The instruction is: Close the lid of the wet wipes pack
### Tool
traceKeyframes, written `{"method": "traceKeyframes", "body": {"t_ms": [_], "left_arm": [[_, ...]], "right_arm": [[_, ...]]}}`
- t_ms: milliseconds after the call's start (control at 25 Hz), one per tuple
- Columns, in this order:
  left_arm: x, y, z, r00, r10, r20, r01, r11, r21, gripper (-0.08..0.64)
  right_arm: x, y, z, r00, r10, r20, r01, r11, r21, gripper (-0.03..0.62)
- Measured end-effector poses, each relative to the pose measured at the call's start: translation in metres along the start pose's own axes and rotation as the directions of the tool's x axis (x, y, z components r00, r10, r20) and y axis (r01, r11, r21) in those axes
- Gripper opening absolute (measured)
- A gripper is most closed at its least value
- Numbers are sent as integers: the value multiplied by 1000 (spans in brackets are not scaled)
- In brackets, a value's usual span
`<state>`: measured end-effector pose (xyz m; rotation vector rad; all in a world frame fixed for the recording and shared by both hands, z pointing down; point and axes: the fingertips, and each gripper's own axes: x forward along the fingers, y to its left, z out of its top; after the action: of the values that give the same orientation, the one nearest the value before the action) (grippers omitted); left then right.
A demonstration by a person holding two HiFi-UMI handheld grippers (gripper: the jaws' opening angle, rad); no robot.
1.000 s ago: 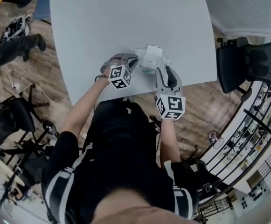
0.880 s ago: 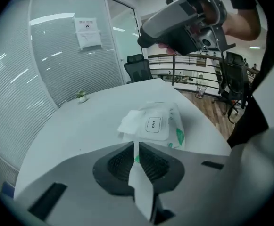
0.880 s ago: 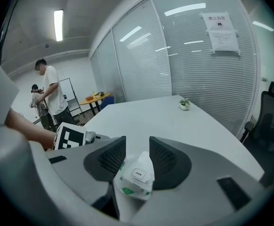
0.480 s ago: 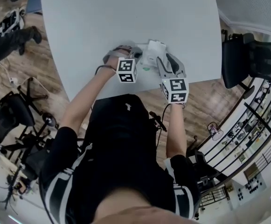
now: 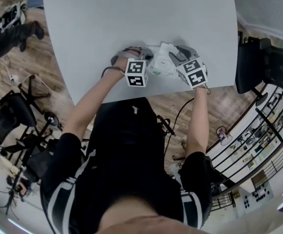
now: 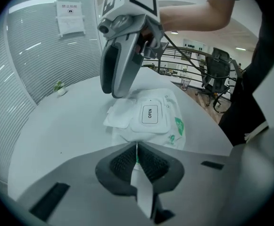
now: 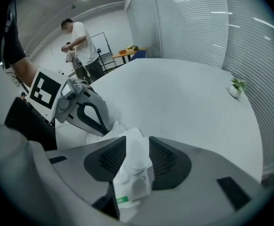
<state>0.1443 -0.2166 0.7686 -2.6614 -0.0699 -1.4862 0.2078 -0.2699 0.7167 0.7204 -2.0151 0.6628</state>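
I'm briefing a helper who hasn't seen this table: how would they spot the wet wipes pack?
Start at the near edge of the big pale table, where the left gripper and right gripper meet. Between them lies the wet wipes pack, a soft white pouch gripped by both. Only it carries an "OPEN" label and green print.

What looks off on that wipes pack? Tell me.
The wet wipes pack is bunched up where the right gripper clamps its end; the left gripper pinches the opposite edge. Its white lid flap looks flipped open to one side.
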Motion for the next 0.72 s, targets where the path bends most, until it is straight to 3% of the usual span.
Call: {"method": "traceKeyframes", "body": {"t_ms": [480,720], "left_arm": [[0,4,1,999,0,34,1,1000,-29,32],[-1,3,-2,999,11,31,-11,1000,-25,32]], "right_arm": [[46,-8,-13,961,212,-179,-232,968,-98,170],[38,-8,-6,967,200,-158,-218,970,-109,134]]}}
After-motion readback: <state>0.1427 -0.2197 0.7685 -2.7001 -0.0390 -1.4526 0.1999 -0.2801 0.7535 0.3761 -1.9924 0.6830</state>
